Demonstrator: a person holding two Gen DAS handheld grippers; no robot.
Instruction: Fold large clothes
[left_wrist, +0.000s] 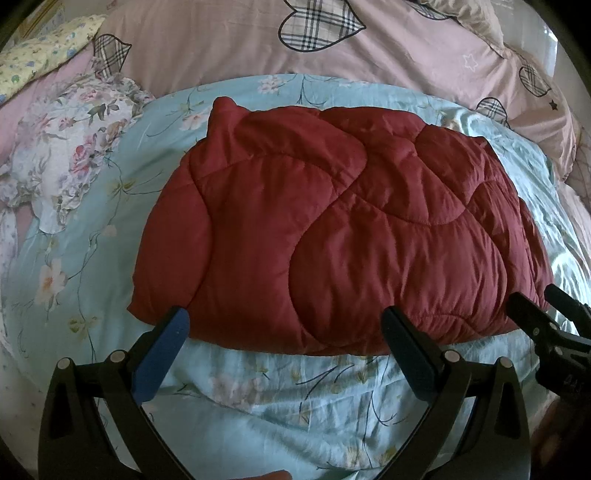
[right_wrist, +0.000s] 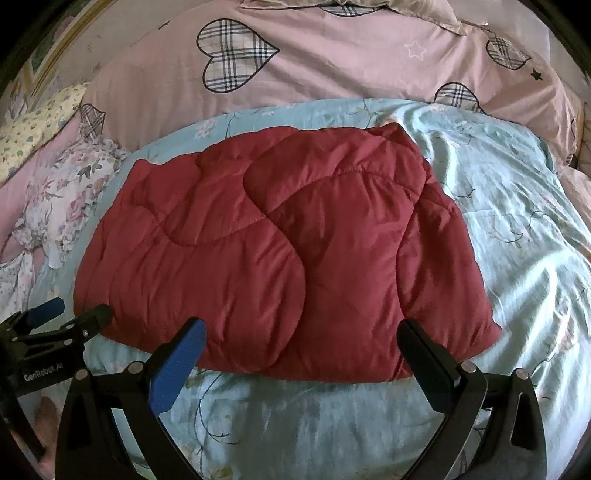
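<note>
Black grippers (right_wrist: 301, 341), blue pad (right_wrist: 177, 369), silver pivot screws (right_wrist: 469, 367), "GenRobot AI" label (right_wrist: 43, 376).

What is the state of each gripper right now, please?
Left gripper: open, holding nothing, at the red quilted garment's near edge.
Right gripper: open, holding nothing.

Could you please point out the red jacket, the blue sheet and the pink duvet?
red jacket (left_wrist: 351, 229), left wrist view, middle of its quilted top.
blue sheet (right_wrist: 517, 221), right wrist view, bare wrinkled part.
pink duvet (right_wrist: 351, 70), right wrist view, plain middle.

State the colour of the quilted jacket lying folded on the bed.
Dark red, almost maroon, with curved stitching; the quilted jacket shows best in the right wrist view.
</note>
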